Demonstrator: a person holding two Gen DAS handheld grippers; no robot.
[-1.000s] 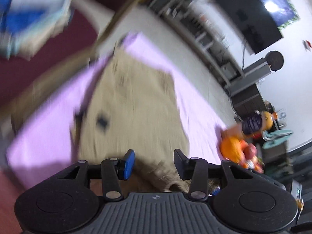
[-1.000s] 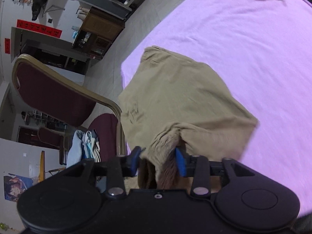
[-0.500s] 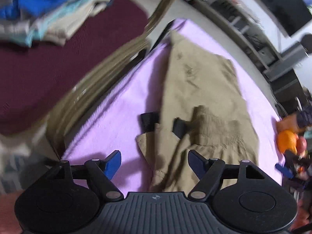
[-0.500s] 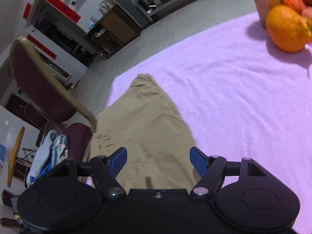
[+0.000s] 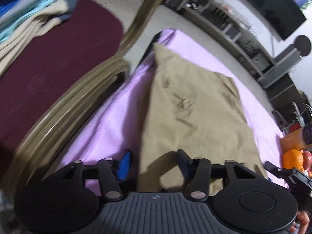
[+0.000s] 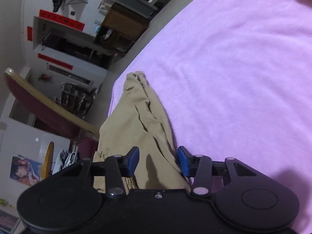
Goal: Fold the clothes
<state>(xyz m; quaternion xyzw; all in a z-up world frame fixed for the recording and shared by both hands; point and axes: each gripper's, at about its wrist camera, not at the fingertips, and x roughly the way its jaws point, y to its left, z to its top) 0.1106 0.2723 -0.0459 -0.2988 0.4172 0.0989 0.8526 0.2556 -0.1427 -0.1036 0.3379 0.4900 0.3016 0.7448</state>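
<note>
A khaki garment [image 5: 191, 107] lies folded and fairly flat on the purple-covered table [image 5: 109, 120]. My left gripper [image 5: 153, 156] is open just above the garment's near edge, with cloth showing in the gap and nothing pinched. In the right wrist view the same garment [image 6: 140, 120] runs away from me along the left side of the purple cover [image 6: 234, 68]. My right gripper [image 6: 158, 154] is open over its near end, its blue pads [image 6: 132, 161] apart and holding nothing.
A chair with a maroon seat [image 5: 48, 68] and gold frame [image 5: 68, 101] stands close to the table's left edge, carrying a stack of folded clothes [image 5: 23, 19]. An orange [image 5: 292, 159] and an orange bottle [image 5: 294, 140] sit at the table's far right.
One second ago my right gripper was shut on a bunched fold of the garment; it has let go. Both grippers opened wide, then narrowed somewhat, and the garment now lies flatter.
</note>
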